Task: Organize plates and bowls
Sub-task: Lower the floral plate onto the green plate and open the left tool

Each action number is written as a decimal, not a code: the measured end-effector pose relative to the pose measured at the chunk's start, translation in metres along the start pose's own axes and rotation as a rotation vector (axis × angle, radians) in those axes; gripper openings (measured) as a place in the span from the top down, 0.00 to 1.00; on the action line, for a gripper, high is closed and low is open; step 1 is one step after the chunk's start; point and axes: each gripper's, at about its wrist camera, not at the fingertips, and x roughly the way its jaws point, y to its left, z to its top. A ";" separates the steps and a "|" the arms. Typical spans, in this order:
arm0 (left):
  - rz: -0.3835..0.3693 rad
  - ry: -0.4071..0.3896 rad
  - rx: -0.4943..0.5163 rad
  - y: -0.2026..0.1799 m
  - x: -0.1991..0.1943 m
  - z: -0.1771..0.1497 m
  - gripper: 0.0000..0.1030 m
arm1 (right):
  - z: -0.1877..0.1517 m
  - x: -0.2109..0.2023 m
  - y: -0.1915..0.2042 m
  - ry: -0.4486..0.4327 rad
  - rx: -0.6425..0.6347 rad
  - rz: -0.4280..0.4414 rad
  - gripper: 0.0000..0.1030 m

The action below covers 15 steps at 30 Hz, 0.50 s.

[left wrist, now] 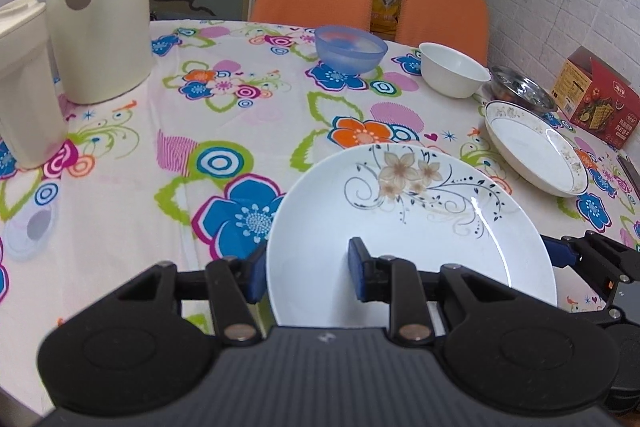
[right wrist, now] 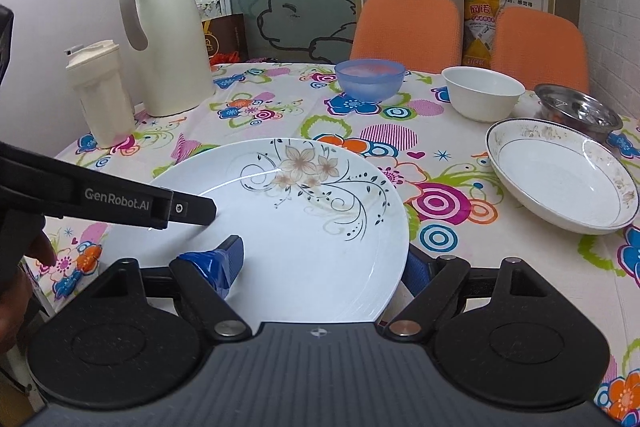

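Note:
A white plate with a brown flower print (left wrist: 400,227) (right wrist: 304,227) is at the near side of the flowered tablecloth. My left gripper (left wrist: 308,271) is shut on its left rim, one blue pad under the edge and one on the inner face. My right gripper (right wrist: 320,271) stands open astride the right rim, one taped finger (right wrist: 224,267) over the plate and the other below the edge. A deeper white plate with a patterned rim (left wrist: 536,155) (right wrist: 560,175) lies to the right. Behind stand a blue bowl (left wrist: 350,49) (right wrist: 370,79), a white bowl (left wrist: 452,73) (right wrist: 482,93) and a steel bowl (left wrist: 524,93) (right wrist: 576,111).
A cream thermos jug (right wrist: 168,47) and a lidded white cup (right wrist: 100,95) stand at the table's left. A red carton (left wrist: 596,103) sits at the far right by the wall. Two orange chairs (right wrist: 404,27) stand behind the table. A hand (right wrist: 24,267) shows at the left edge.

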 end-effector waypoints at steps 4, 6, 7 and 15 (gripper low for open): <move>-0.019 0.026 -0.013 0.001 0.006 -0.003 0.74 | -0.002 0.006 -0.003 0.039 0.003 0.002 0.32; -0.031 0.017 -0.020 0.003 0.005 -0.004 0.67 | -0.005 0.008 -0.009 0.042 0.031 0.031 0.34; -0.042 0.014 -0.026 0.004 0.003 -0.004 0.54 | -0.005 0.006 -0.010 0.033 0.041 0.037 0.34; 0.023 -0.179 0.051 0.001 -0.041 0.004 0.01 | 0.004 -0.006 -0.021 -0.024 0.067 0.001 0.33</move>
